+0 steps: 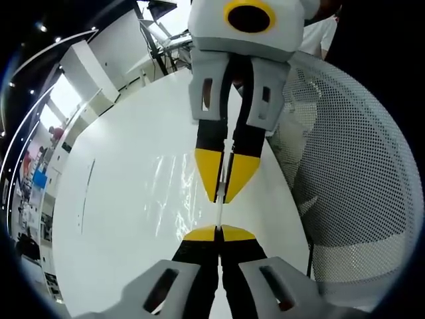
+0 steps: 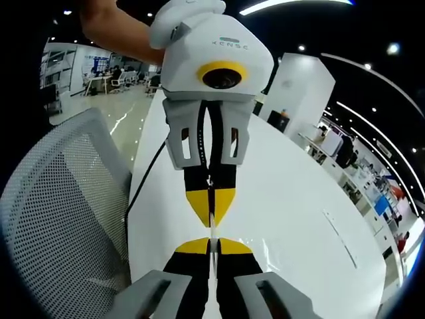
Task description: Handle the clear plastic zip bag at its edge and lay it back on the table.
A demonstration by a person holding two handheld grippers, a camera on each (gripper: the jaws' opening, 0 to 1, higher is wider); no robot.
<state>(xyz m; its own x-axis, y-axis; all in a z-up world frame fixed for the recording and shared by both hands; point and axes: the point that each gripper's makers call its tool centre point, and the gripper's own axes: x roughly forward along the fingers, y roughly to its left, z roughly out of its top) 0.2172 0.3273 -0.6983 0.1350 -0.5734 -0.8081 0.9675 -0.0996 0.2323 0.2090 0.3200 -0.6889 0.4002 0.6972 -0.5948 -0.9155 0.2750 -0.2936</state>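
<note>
The clear plastic zip bag hangs over the white table, showing as glints and creases. Its thin edge runs straight between two grippers that meet tip to tip. At the bottom of the left gripper view, my left gripper is shut on that edge. My right gripper reaches down from the top, shut on the same edge. In the right gripper view, my right gripper pinches the edge from below and the left gripper from above.
A white mesh chair stands against the table's side, also in the right gripper view as the chair. A black cable runs along the table rim. A person's arm holds the left gripper.
</note>
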